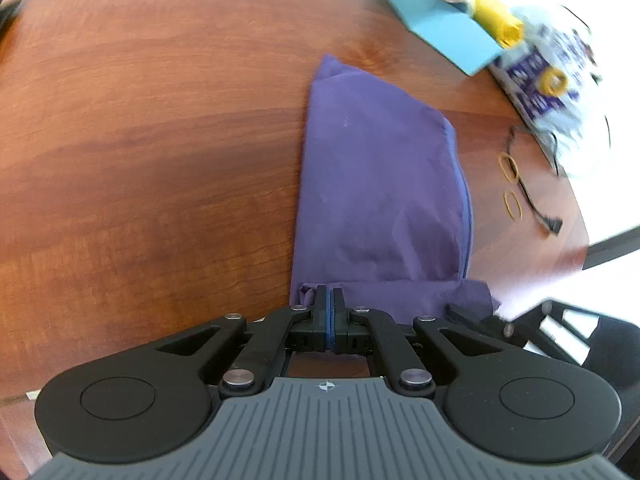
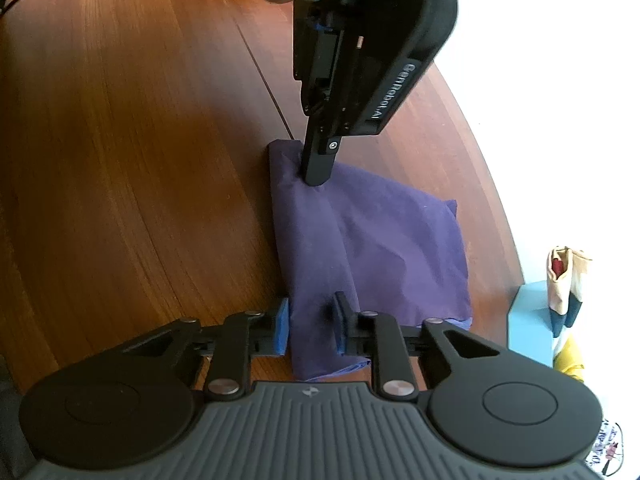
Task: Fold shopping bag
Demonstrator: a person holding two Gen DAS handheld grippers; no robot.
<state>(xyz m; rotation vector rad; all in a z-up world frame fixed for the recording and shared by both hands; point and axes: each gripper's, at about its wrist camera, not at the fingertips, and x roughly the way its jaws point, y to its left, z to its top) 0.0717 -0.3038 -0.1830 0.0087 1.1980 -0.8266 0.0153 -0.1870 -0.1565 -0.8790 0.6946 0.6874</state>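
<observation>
- The wooden counter (image 1: 140, 140) runs ahead of both sets of fingers, bare to the left of the left gripper's fingers and cluttered off to their far right.
- The purple shopping bag (image 1: 380, 184) lies flat on the counter as a partly folded, layered wad, directly ahead of the left gripper's fingers and stretching away from them; in the right wrist view it lies between the right gripper's fingers and extends forward to the left gripper's tips.
- By its creases and limp edges the bag looks like thin, light fabric: soft, with no stiffness of its own, likely to slump or spring open unless pinned. The layers may slide on each other, so a hold should take all layers at a folded edge or corner, not one top sheet.
- The left gripper (image 1: 330, 312) has its fingers drawn tight together, pinching the near edge of the bag; the right wrist view shows its tips pressed down into the far corner.
- The right gripper (image 2: 312, 326) has its fingers set apart at a moderate width, straddling the near folded edge of the bag, cloth between the pads but not visibly squeezed; closing here would likely catch the thick fold.
- A light blue box (image 1: 440, 28) sits far ahead and right of the left fingers, with a yellow roll (image 1: 500, 20) just beside it.
- Rubber bands (image 1: 510, 184) and a thin black cord (image 1: 536, 208) lie right of the bag, apart from it.
</observation>
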